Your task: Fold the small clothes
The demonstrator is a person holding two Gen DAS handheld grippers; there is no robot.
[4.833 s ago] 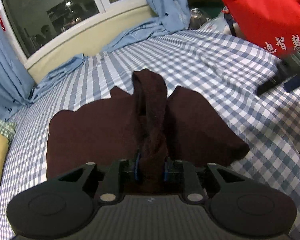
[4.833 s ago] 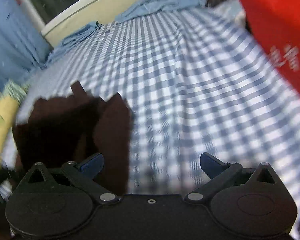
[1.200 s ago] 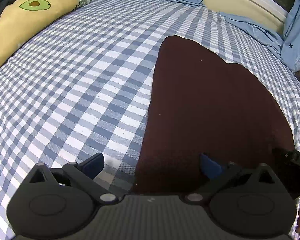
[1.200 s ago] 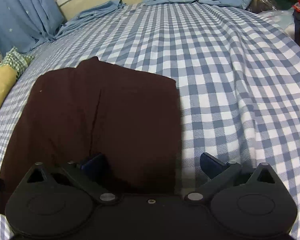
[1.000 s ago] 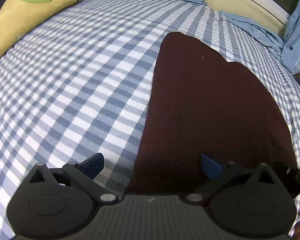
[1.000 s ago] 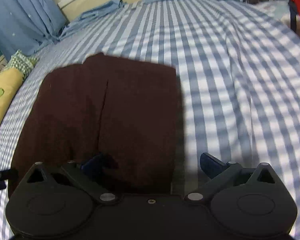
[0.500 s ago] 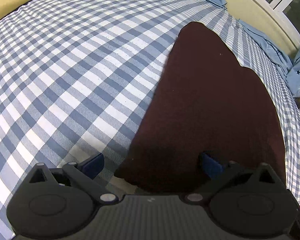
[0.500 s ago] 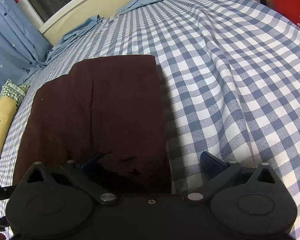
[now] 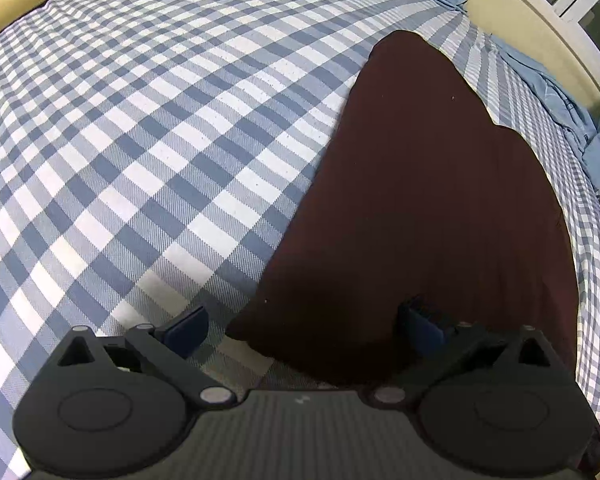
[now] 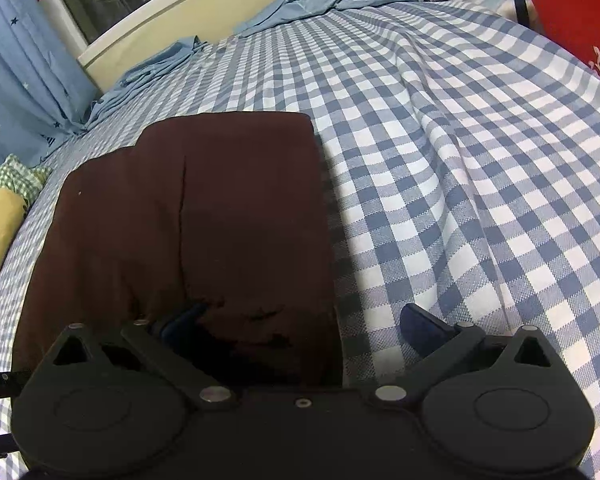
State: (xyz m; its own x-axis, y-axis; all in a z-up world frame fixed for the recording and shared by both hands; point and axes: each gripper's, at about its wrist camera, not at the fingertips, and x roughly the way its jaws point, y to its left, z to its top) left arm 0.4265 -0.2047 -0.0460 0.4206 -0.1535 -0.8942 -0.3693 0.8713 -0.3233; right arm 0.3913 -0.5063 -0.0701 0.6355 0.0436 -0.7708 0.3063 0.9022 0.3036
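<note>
What moved: Since a few seconds ago we let go of the bunched-up dark brown cloth (image 9: 428, 200); it lay flat and smooth on the bed (image 9: 140, 120), and both tools came down low at its near edge.
Left tool: Our left gripper (image 9: 304, 330) was wide open and held nothing. Its right finger sat over the cloth's near left corner, and its left finger sat over the checked sheet.
Right tool: Our right gripper (image 10: 300, 322) was wide open too. Its left finger poked into the wrinkled near edge, and its right finger sat over the sheet.
Where the cloth was: It lay in the middle of the bed, well away from the window edge, with one folded layer on top of another (image 10: 220, 200).
Next step, we thought: Pinch the near corners and fold again.
What could go wrong: We might grab just the top layer, and then the fold would fall open. We might pinch the sheet too and drag it along.
</note>
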